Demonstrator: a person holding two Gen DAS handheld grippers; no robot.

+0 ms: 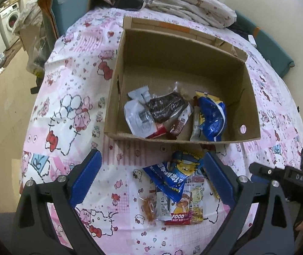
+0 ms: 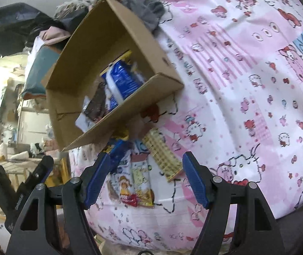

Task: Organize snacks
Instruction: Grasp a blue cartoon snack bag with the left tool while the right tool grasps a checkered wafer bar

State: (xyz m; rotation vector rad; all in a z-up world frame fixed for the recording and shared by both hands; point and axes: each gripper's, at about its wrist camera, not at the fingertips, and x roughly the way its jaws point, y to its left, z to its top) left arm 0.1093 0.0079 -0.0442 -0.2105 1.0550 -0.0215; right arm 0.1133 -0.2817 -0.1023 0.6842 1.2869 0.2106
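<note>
Both tools were released, nothing gripped. The snack pile [image 2: 138, 176] lay at 12 o'clock between the right tool [image 2: 146, 182] fingers, long axes probably pointing toward the box [image 2: 117, 36].

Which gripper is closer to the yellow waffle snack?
Right. The right gripper hangs open just above the yellow waffle snack; the left gripper hovers over the blue packet, beside it.

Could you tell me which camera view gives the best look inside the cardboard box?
The left wrist view: it looks down into the cardboard box, showing its floor and packets. The right wrist view sees the box tilted and blurred, its contents partly hidden.
</note>
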